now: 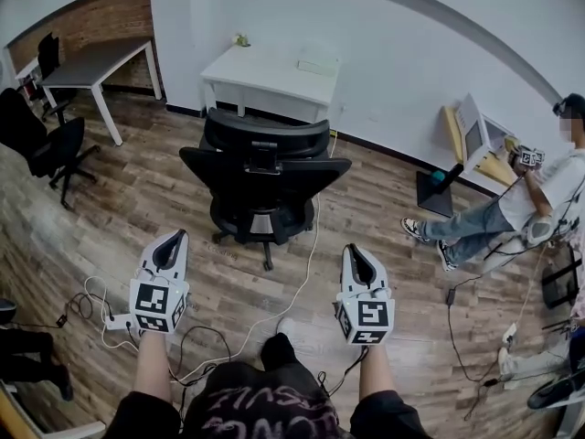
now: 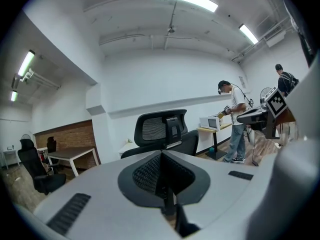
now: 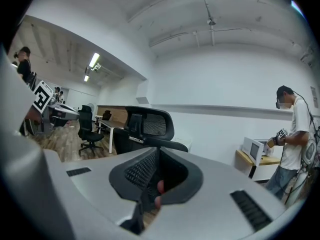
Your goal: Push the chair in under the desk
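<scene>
A black office chair [image 1: 263, 174] stands on the wood floor with its back toward me, a short way out from a white desk [image 1: 272, 73] against the far wall. The chair's mesh headrest [image 2: 161, 127] and backrest [image 3: 150, 124] show ahead in both gripper views. My left gripper [image 1: 177, 236] is shut and empty, low and left of the chair, well short of it. At the lower right of the chair my right gripper [image 1: 351, 249] is shut too, with nothing in it. Neither touches the chair.
Cables [image 1: 302, 273] trail across the floor between me and the chair. A second black chair [image 1: 41, 140] and a grey table [image 1: 96, 62] stand at the left. A person [image 1: 512, 204] sits at the right beside a small stand [image 1: 475, 140] with a box on it.
</scene>
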